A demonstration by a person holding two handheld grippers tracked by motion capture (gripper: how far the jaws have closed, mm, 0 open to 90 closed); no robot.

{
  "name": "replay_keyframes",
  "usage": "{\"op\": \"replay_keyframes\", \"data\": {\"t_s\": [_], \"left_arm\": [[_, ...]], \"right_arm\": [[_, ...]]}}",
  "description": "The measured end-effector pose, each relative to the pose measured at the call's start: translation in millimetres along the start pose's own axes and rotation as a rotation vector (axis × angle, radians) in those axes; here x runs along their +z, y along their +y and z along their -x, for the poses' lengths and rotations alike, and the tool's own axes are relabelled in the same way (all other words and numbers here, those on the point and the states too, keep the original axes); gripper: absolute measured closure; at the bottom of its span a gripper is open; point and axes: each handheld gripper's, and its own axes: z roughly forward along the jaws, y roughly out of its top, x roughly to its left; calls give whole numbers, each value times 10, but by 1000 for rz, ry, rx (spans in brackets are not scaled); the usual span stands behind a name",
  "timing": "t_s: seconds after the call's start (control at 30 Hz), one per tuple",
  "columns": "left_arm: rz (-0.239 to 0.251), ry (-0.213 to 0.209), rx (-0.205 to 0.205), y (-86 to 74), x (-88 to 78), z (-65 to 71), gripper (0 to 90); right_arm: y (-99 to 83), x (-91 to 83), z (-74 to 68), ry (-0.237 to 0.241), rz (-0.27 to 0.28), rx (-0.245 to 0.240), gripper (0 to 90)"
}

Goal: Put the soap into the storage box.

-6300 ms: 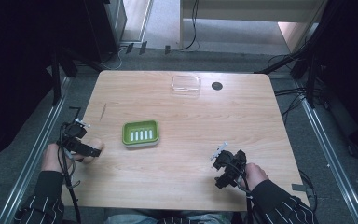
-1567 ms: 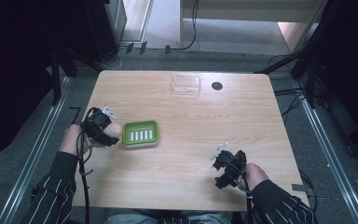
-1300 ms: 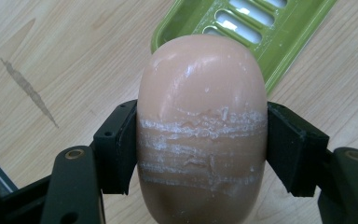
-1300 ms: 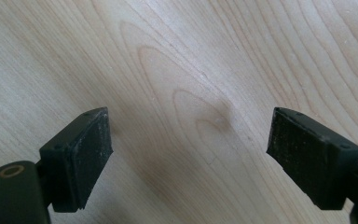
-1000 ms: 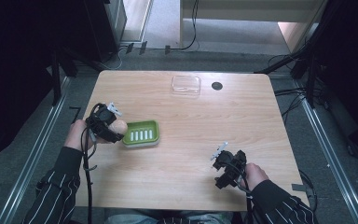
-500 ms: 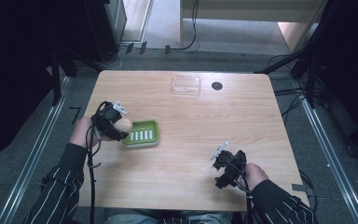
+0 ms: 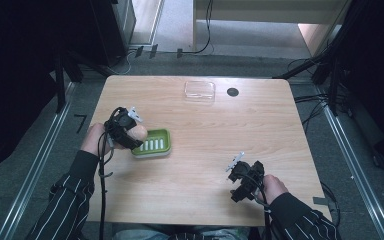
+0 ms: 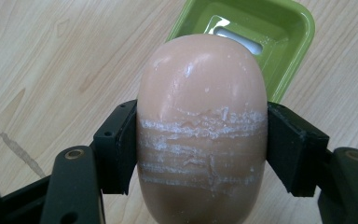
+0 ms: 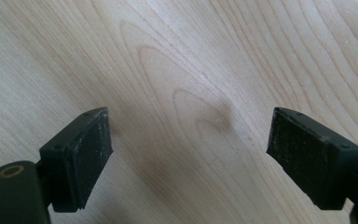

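Observation:
My left gripper (image 7: 132,136) is shut on a peach-coloured oval soap bar (image 8: 201,130), its black pads (image 8: 116,144) pressing both sides; white scrape marks band the bar's middle. In the high view the soap bar (image 7: 139,132) hangs at the left edge of a green soap dish (image 7: 152,143) with white ribs inside. The green dish (image 8: 279,32) lies just beyond the bar in the left gripper view. My right gripper (image 7: 240,175) rests low near the table's front right, and the right gripper (image 9: 189,154) stands open with bare wood between its jaws.
A clear plastic lid or tray (image 7: 199,90) sits at the table's far edge, with a round black cable hole (image 7: 233,92) beside it. The wooden tabletop (image 7: 260,130) has free room between the dish and my right hand. Metal rails run along both sides on the floor.
My left gripper has carried the soap bar from the left table edge rightward and away, up to the green dish. The right gripper has stayed where it was.

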Motion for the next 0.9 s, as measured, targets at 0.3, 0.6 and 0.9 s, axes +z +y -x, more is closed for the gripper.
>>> {"op": "replay_keyframes", "data": {"t_s": [0.3,0.6,0.9], "left_arm": [[8,-9,47,77,60,34,337],[16,-22,87,155,133,67,336],[32,-55,128,226,227,98,337]], "right_arm": [[-3,0,3,0,2,0,143],[-4,2,4,0,0,3,143],[-5,0,6,1,-3,4,143]]}}
